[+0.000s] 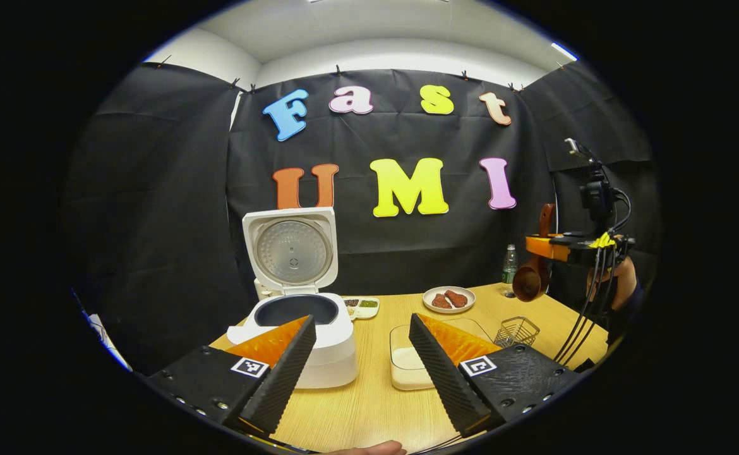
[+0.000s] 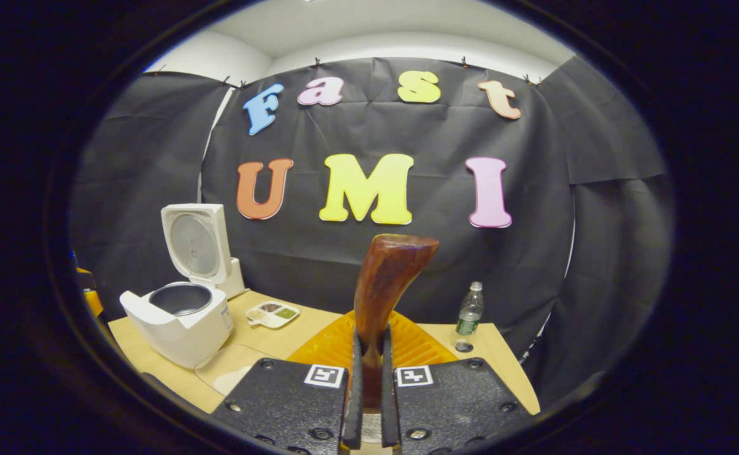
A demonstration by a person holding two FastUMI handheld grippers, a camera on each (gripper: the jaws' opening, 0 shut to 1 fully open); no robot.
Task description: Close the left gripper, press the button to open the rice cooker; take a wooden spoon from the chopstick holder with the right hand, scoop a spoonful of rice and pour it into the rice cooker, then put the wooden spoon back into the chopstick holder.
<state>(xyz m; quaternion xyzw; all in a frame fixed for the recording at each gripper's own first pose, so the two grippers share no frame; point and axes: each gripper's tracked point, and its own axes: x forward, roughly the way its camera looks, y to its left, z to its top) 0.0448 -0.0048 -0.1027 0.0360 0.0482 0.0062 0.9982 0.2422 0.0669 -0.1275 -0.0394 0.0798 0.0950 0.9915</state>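
Observation:
The white rice cooker (image 1: 319, 338) stands on the wooden table with its lid (image 1: 290, 249) raised and its dark inner pot bare. My left gripper (image 1: 362, 328) is open low over the table, with nothing between its fingers; cooker and the clear rice box (image 1: 405, 363) lie just beyond them. High at the right, my right gripper (image 1: 552, 246) is shut on a wooden spoon (image 1: 529, 278), bowl hanging down above the wire chopstick holder (image 1: 516, 330). In the right gripper view the spoon's handle (image 2: 385, 284) rises upright from my right gripper (image 2: 369, 360), and the open cooker (image 2: 180, 316) stands at the left.
A plate of brown meat pieces (image 1: 448, 299), a small condiment dish (image 1: 362, 307) and a plastic bottle (image 1: 510, 264) stand toward the back of the table. A person's arm (image 1: 622, 284) is behind the right gripper. The rice box (image 2: 227, 373) lies beside the cooker.

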